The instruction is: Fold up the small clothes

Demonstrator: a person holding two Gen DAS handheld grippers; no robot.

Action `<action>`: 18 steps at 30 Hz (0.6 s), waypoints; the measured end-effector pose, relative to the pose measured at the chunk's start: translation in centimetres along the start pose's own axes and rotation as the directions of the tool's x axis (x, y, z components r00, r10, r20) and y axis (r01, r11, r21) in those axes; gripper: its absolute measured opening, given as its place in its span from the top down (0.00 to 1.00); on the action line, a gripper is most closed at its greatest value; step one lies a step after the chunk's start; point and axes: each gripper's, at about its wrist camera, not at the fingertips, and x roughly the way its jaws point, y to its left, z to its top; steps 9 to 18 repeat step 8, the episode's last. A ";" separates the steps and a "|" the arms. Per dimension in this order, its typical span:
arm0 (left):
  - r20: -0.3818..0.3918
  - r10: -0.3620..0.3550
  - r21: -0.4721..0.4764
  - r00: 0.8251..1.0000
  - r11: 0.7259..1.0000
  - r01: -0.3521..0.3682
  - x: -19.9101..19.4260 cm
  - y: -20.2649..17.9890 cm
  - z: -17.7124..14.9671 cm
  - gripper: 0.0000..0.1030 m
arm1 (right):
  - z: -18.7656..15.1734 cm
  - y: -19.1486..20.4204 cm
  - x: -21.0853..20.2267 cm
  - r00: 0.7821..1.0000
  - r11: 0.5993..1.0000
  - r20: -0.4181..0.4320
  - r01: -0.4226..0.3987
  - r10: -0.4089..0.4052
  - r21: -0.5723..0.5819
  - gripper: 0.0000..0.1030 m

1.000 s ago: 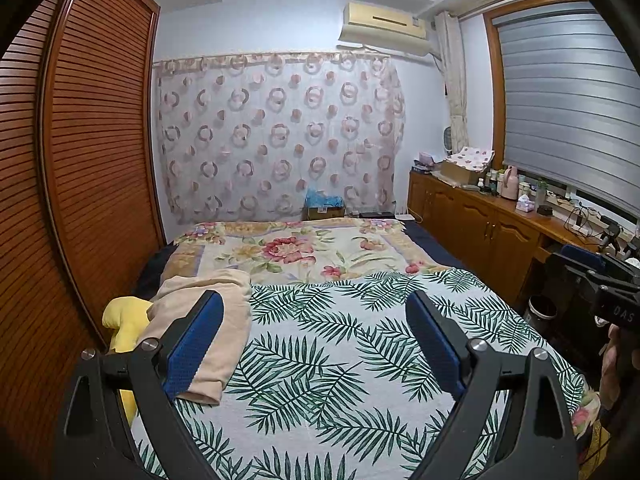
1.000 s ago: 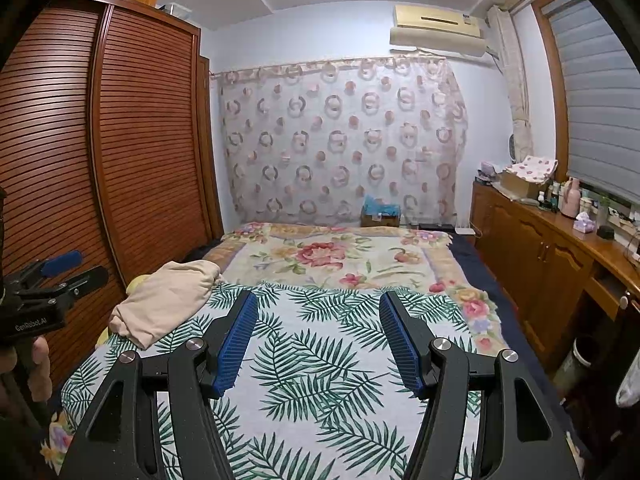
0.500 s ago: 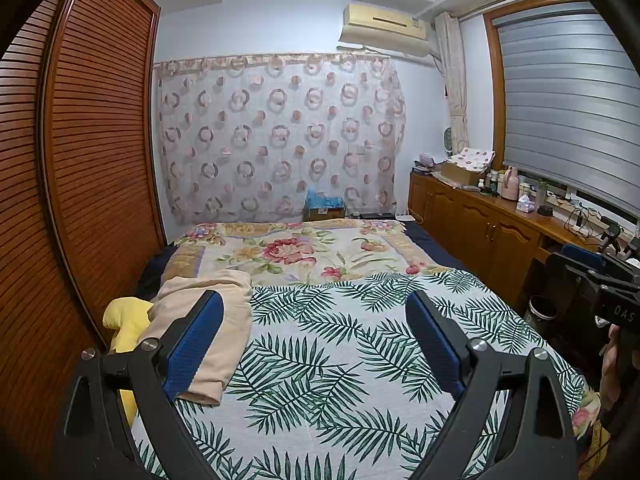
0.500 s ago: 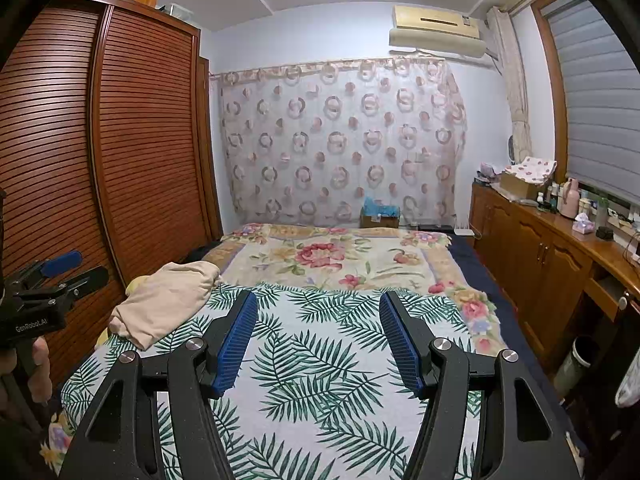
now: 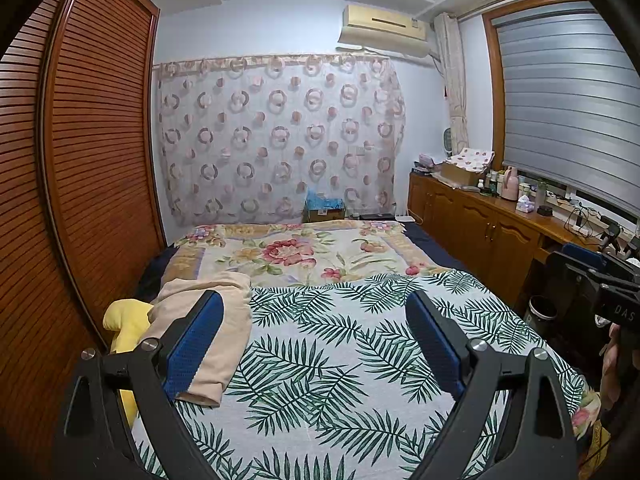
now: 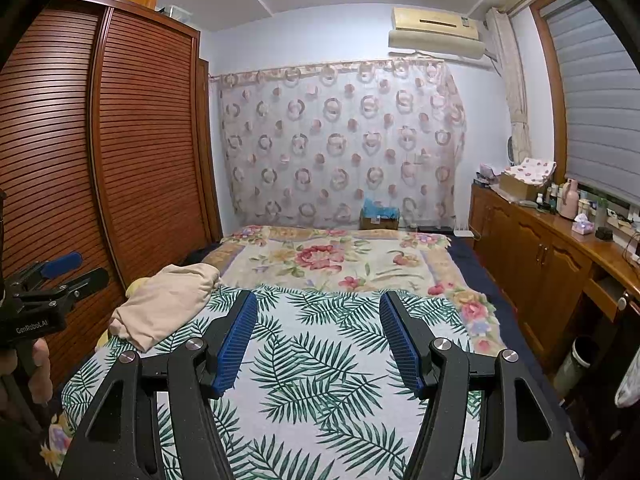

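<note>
left gripper (image 5: 316,344): jaws spread wide, nothing between the 2 blue pads, held above the bed (image 5: 352,380). right gripper (image 6: 318,340): jaws likewise apart and empty, over the palm-leaf sheet (image 6: 320,392). the task's thing is 1 beige garment (image 5: 216,320), a plain, soft, pale peach-tan cloth without print. it lies in a loose, rumpled heap with rounded folds at the bed's left edge, partly on the leaf sheet and partly toward the floral blanket (image 5: 296,252). in the left wrist view its near end hangs forward as a long flap with a doubled hem, partly hidden behind the left pad. in the right wrist view the same garment (image 6: 168,300) appears as a low mound, well apart from the right gripper. a yellow item (image 5: 124,320) sits just beside it, at the bed edge next to the wooden slatted wardrobe (image 5: 92,160); what it is cannot be told.
</note>
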 end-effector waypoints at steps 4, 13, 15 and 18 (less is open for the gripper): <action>0.000 0.001 0.000 1.000 1.000 -0.001 -0.1 0.0 0.1 0.10 | 0.1 0.0 0.0 1.000 1.000 0.002 0.002 -0.002 0.001 0.36; 0.001 0.001 0.000 1.000 1.000 -0.001 -0.1 -0.1 0.1 0.10 | 0.0 0.2 0.0 1.000 1.000 0.004 0.003 -0.003 0.002 0.36; 0.001 0.001 0.000 1.000 1.000 -0.001 -0.1 -0.1 0.1 0.10 | 0.0 0.2 0.0 1.000 1.000 0.004 0.003 -0.003 0.002 0.36; 0.001 0.001 0.000 1.000 1.000 -0.001 -0.1 -0.1 0.1 0.10 | 0.0 0.2 0.0 1.000 1.000 0.004 0.003 -0.003 0.002 0.36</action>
